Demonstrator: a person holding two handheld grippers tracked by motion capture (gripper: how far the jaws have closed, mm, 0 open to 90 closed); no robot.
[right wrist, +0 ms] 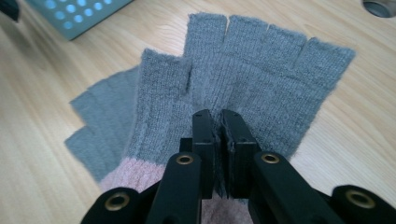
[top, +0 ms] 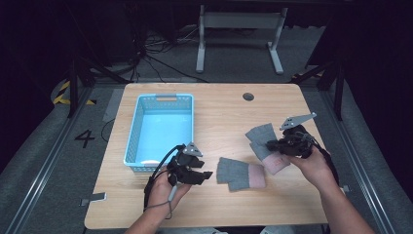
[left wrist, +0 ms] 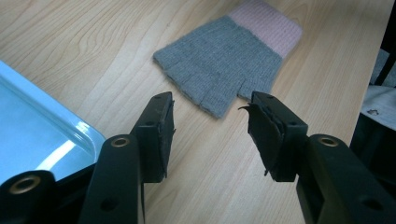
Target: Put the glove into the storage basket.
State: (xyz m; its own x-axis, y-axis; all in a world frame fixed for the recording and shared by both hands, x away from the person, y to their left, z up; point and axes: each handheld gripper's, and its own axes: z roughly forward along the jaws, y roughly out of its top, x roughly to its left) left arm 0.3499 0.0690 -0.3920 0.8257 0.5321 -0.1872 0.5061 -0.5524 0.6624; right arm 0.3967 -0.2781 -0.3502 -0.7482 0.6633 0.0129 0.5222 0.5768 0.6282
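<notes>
Risk: right gripper [right wrist: 218, 122] pinches only a fold of glove [right wrist: 261, 74], which may slip; left gripper [left wrist: 210, 121], half-open and empty, could nudge second glove [left wrist: 224, 65].

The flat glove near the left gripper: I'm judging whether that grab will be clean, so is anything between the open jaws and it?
Nothing visible. Bare table lies between the left gripper and the glove; the basket sits off to the side.
</notes>
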